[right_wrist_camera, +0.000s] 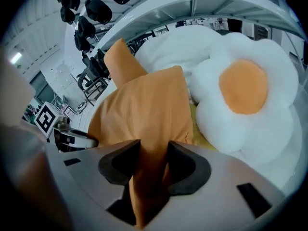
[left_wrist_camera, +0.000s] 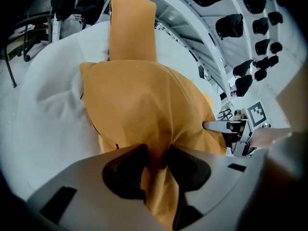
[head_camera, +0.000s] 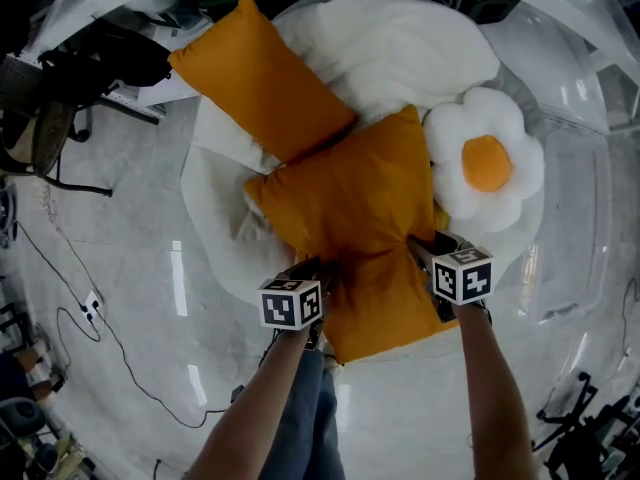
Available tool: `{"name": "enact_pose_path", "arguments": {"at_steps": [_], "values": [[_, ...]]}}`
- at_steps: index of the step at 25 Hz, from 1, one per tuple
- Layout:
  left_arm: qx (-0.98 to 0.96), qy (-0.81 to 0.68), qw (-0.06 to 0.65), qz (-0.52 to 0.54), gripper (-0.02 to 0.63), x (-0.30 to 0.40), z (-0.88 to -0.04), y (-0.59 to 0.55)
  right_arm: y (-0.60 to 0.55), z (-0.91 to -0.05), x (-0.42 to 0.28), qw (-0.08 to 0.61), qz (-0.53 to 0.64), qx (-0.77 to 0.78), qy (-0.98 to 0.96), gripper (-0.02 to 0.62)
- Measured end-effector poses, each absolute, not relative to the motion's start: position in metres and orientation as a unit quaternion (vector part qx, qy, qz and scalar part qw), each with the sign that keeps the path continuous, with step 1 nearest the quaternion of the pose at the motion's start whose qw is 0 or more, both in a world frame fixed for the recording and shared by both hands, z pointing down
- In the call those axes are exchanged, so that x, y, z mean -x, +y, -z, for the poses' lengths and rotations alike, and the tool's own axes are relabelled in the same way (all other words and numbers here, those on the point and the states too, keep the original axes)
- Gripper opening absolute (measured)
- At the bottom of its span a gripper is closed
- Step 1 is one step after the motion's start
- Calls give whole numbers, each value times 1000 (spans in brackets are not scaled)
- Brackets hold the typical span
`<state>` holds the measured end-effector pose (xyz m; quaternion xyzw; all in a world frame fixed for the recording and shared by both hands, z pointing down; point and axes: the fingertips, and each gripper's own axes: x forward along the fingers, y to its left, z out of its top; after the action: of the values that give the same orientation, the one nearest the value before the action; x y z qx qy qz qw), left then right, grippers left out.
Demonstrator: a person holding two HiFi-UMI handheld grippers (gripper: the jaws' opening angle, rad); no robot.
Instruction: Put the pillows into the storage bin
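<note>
A large orange pillow [head_camera: 355,228] lies on top of a pile of pillows. My left gripper [head_camera: 312,273] is shut on the orange pillow's [left_wrist_camera: 139,109] near left edge, fabric bunched between its jaws. On the near right edge my right gripper [head_camera: 425,253] is shut too, pinching a fold of the same pillow [right_wrist_camera: 144,114]. A second orange pillow [head_camera: 262,78] lies behind it at the upper left. To the right rests a fried-egg pillow [head_camera: 487,163], white with an orange centre [right_wrist_camera: 243,85]. Beneath them spread white pillows [head_camera: 390,48]. No storage bin shows.
The pile sits on a pale glossy floor [head_camera: 120,298]. Dark office chairs [head_camera: 60,88] and cables stand at the left. The person's forearms and a blue trouser leg [head_camera: 305,408] fill the bottom middle. More dark chairs [left_wrist_camera: 240,32] line the far side.
</note>
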<state>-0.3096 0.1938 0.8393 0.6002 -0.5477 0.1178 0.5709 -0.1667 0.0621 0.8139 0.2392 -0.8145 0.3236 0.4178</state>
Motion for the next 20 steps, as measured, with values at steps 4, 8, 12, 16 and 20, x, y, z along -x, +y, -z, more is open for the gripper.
{"name": "enact_pose_path", "arguments": {"at_steps": [4, 8, 12, 16, 20], "values": [[-610, -530, 577, -119, 103, 307, -812, 201, 72, -779, 167, 413, -311, -258, -816, 109], [-614, -543, 559, -122, 94, 310, -762, 208, 87, -729, 164, 386, -318, -277, -820, 81], [-642, -538, 530, -128, 92, 309, -699, 200, 90, -665, 149, 368, -320, -317, -813, 75], [-659, -528, 520, -125, 91, 298, -653, 187, 84, -618, 131, 355, -320, -345, -808, 72], [-681, -515, 508, -116, 89, 268, -624, 161, 64, -586, 99, 333, -311, -377, -806, 69]]}}
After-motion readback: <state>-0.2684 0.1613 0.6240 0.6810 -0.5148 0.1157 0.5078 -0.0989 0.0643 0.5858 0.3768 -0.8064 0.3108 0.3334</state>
